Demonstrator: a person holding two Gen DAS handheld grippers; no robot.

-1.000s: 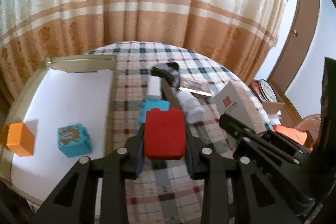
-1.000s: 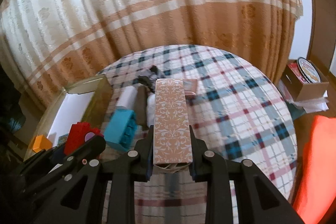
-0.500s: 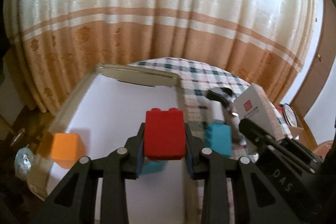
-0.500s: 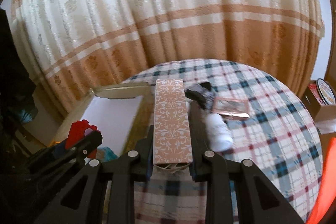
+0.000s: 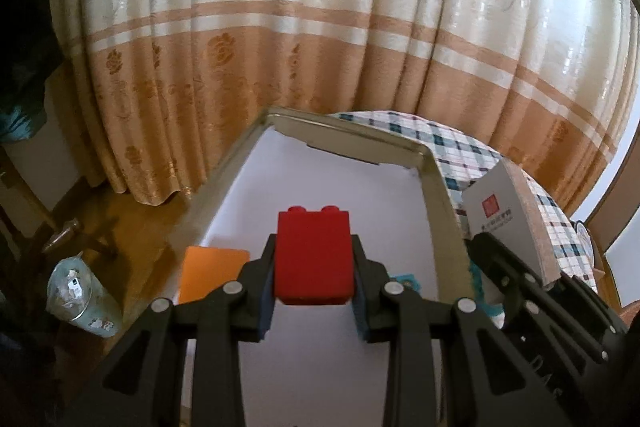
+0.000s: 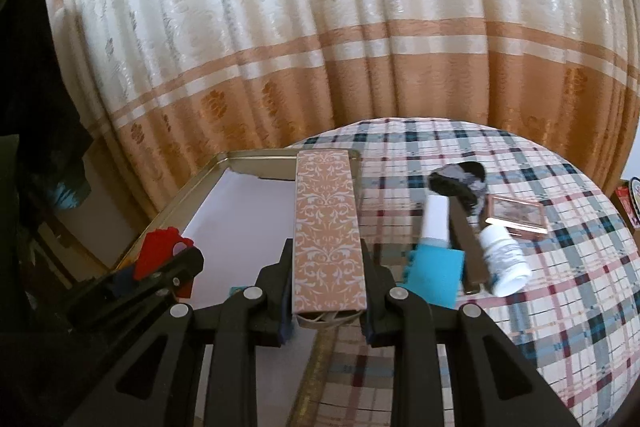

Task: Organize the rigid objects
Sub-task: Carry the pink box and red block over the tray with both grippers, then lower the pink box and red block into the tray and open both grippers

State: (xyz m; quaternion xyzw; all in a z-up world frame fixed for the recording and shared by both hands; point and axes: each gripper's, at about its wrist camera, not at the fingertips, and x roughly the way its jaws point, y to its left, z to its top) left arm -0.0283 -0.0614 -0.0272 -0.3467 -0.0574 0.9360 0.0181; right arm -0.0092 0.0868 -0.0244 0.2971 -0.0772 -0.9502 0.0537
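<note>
Red brick [image 5: 313, 259] sits pinched in the left gripper [image 5: 313, 291] at frame centre, over the white tray [image 5: 436, 211]. The right gripper [image 6: 329, 291] clamps the patterned box [image 6: 328, 227]. Placing step, I judge: next calls for lowering and releasing beside the orange block [image 5: 210, 273].

teal block [image 5: 404, 281] mostly hidden behind fingers [image 5: 370, 291]

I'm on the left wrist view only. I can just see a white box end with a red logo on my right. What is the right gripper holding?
Observer: The right gripper is shut on a long orange patterned box.
Operator: What's still out on the table?
Observer: A white bottle lies on its side on the plaid tablecloth.
Operator: Anything else?
Observer: A flat pink case sits just behind that bottle.
</note>
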